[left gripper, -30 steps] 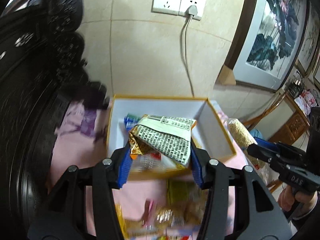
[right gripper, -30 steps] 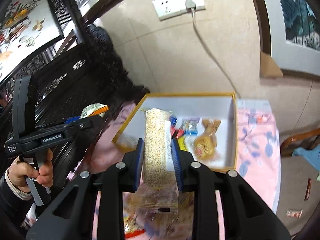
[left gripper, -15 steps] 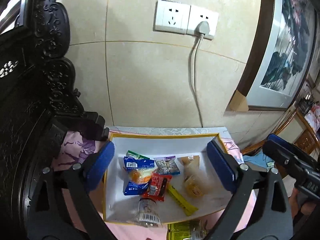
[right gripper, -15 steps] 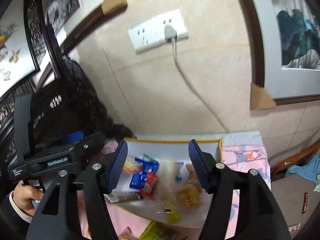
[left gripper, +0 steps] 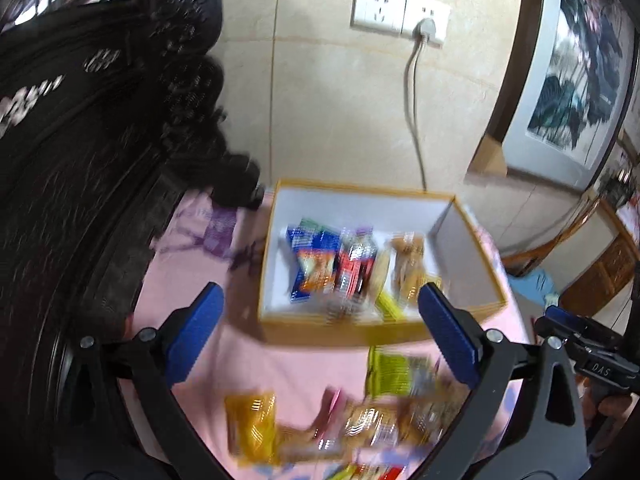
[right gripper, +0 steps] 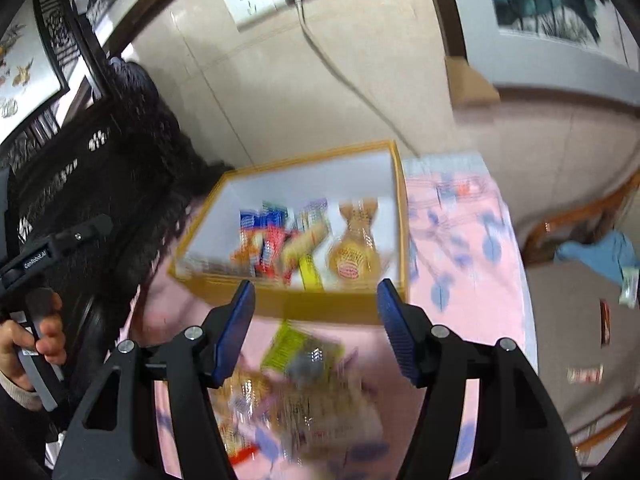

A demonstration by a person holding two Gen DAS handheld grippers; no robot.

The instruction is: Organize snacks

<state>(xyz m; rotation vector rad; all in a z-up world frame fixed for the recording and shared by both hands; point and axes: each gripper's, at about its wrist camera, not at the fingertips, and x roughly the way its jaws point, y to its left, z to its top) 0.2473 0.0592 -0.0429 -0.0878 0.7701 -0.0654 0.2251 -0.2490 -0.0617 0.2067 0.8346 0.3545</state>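
**Both Grippers Let Go as Snack Box Fills**

Two packets that a second ago sat clamped in the grippers, a foil pack with a printed label in the left and a long grain bar in the right, are gone from between the fingers. The left gripper is spreading to its widest with nothing between its blue pads; the right gripper stands about half open, likewise empty. Both now hang over the near side of the worktop, which is covered in a pink floral cloth. That suggests one delivery round is finished and the next pickup is at hand.

The white box with a gold rim sits at the far side, against the tiled wall. Inside lie roughly six packets, though blur makes the count uncertain: a blue pack, a red one, a yellow bar and a golden pouch can be told apart. On the near cloth a loose heap waits, at least four wrappers, including a green-yellow pack and a gold one. One box, two grippers, one wall socket plate with a plug in it.
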